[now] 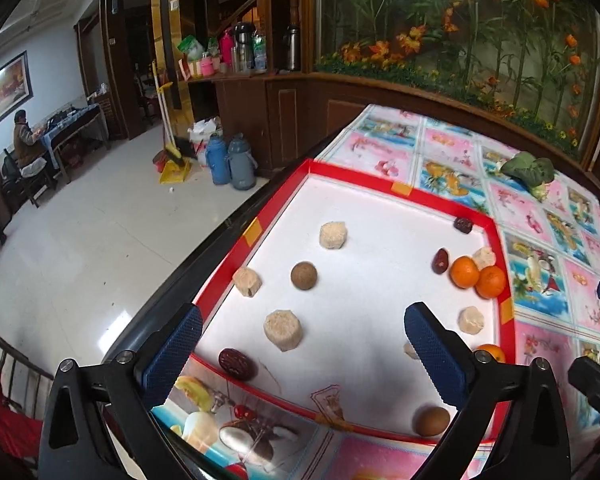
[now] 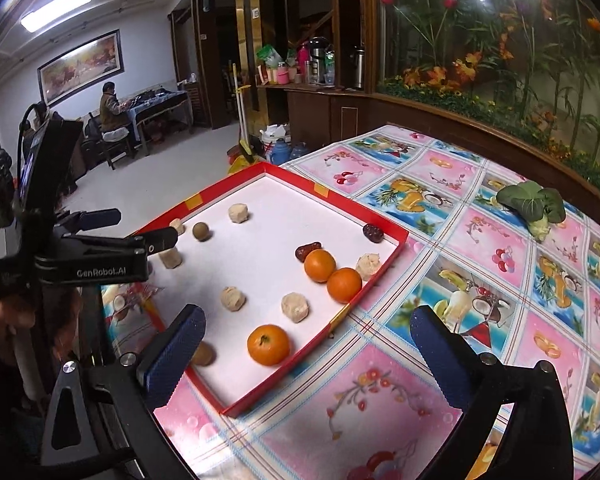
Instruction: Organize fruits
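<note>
A red-rimmed white tray point(image 1: 256, 228) point(image 2: 380, 268) lies on the table. It holds three oranges point(image 2: 268, 345) point(image 2: 319, 265) point(image 2: 344, 284), several beige corn-like chunks point(image 1: 283, 330) point(image 2: 232, 298), dark red dates point(image 1: 237, 364) point(image 2: 308, 251) and brown round fruits point(image 1: 304, 275) point(image 2: 201, 231). My left gripper point(image 1: 304, 348) is open and empty, low over the tray's near end around a beige chunk. My right gripper point(image 2: 308, 356) is open and empty, above the tray's near right corner by the nearest orange. The left gripper point(image 2: 156, 240) also shows in the right wrist view.
A green leafy vegetable point(image 1: 528, 170) point(image 2: 532, 204) lies on the patterned tablecloth point(image 2: 480, 280) beyond the tray. The table edge drops to the tiled floor point(image 1: 80, 240) on the left. A wooden planter wall point(image 1: 420, 92) runs behind the table.
</note>
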A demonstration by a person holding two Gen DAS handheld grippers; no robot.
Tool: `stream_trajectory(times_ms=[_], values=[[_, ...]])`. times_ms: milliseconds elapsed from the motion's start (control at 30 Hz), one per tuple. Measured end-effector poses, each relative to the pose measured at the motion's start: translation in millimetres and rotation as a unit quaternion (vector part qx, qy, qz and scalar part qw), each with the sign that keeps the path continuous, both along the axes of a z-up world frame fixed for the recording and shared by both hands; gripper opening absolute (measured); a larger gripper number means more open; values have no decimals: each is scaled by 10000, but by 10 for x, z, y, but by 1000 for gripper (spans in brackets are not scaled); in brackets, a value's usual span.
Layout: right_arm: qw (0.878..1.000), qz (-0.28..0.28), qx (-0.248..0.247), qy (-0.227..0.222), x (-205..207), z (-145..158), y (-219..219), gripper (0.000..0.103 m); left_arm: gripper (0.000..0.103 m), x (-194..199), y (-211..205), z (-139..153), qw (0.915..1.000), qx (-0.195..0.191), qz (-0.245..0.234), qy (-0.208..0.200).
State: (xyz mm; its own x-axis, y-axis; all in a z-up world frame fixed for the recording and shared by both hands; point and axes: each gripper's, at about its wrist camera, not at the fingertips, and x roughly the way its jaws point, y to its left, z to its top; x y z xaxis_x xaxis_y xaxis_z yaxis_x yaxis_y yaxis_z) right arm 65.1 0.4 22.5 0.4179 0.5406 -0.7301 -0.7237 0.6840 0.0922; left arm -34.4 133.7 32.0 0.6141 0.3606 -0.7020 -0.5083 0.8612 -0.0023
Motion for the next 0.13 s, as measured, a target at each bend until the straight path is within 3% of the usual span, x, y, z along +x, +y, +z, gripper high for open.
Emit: stream_trajectory(times_ms=[133], values=[[10000, 13, -22, -65, -58, 42, -25, 103, 102, -76, 9, 30, 10000, -54, 17, -76]])
